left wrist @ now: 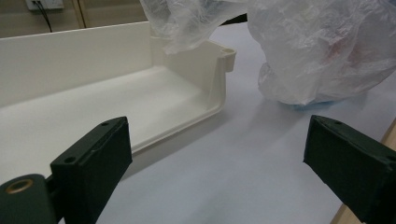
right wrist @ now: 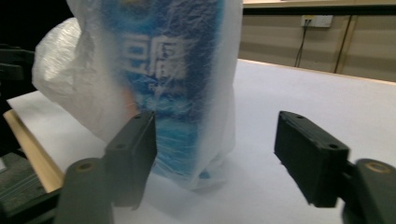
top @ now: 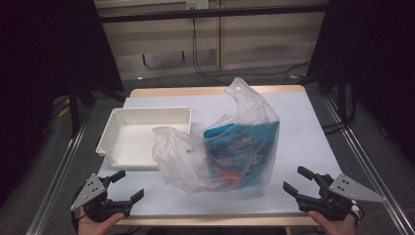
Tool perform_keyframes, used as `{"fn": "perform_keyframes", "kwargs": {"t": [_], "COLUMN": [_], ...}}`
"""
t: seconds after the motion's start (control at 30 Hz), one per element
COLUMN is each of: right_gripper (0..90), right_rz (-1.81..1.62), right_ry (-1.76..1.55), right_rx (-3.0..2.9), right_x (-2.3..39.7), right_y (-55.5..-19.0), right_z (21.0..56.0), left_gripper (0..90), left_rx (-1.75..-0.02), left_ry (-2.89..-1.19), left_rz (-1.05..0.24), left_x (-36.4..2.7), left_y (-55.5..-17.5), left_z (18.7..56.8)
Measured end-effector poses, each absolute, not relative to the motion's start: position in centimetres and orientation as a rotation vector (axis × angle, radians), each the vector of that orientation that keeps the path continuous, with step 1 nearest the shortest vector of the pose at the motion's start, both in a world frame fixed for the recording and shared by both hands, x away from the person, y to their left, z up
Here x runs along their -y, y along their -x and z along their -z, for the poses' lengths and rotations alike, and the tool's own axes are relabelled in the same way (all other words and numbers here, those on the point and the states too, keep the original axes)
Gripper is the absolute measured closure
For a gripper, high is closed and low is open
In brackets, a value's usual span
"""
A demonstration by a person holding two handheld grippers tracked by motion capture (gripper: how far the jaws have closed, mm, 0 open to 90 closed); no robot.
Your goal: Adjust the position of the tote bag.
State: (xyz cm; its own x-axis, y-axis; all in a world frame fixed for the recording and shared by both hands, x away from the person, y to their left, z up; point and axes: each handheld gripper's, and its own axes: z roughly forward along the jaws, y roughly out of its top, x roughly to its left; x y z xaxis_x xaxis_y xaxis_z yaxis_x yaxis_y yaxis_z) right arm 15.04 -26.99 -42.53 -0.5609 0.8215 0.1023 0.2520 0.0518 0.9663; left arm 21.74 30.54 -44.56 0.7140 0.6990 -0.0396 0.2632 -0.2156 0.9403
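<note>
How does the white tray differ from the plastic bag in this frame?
The white tray is rigid, opaque and empty; the plastic bag is crumpled, translucent and holds a blue package. The tray lies low and flat; the bag stands taller, partly overlapping the tray's right edge. Both rest on the table, ungripped.

L claw [top: 126, 184] & R claw [top: 295, 180]: both low, jaws apart, holding nothing.

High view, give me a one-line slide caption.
Two open grippers, left and right, flank a plastic bag holding a blue package, beside an empty white tray.
</note>
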Motion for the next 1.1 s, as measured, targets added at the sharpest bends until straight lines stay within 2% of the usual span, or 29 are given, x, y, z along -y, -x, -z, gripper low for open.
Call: {"fn": "perform_keyframes", "kwargs": {"t": [0.07,0.1,0.23,0.63,1.1], "right_gripper": [33.4,37.1,42.2,51.2,51.9], "right_rz": [-1.545,-1.561,-1.565,-1.614,-1.622], "right_ry": [-1.078,-1.077,-1.081,-0.99,-0.932], "right_rx": [-1.847,-1.846,-1.856,-1.932,-1.973], "right_x": [26.9,27.0,27.0,26.2,25.7], "right_y": [-15.0,-15.0,-15.1,-15.7,-17.6], "right_z": [42.4,42.0,41.2,38.2,34.5], "left_gripper": [7.7,7.8,7.9,8.7,8.1], "left_rx": [-0.76,-0.76,-0.759,-0.755,-0.79], "left_ry": [-1.784,-1.784,-1.783,-1.775,-1.767], "left_rz": [-0.48,-0.483,-0.487,-0.503,-0.49], "left_x": [-30.5,-30.6,-30.6,-30.7,-31.0], "left_y": [-21.8,-21.8,-21.9,-21.6,-22.1], "left_z": [44.6,44.6,44.6,44.4,44.7]}}
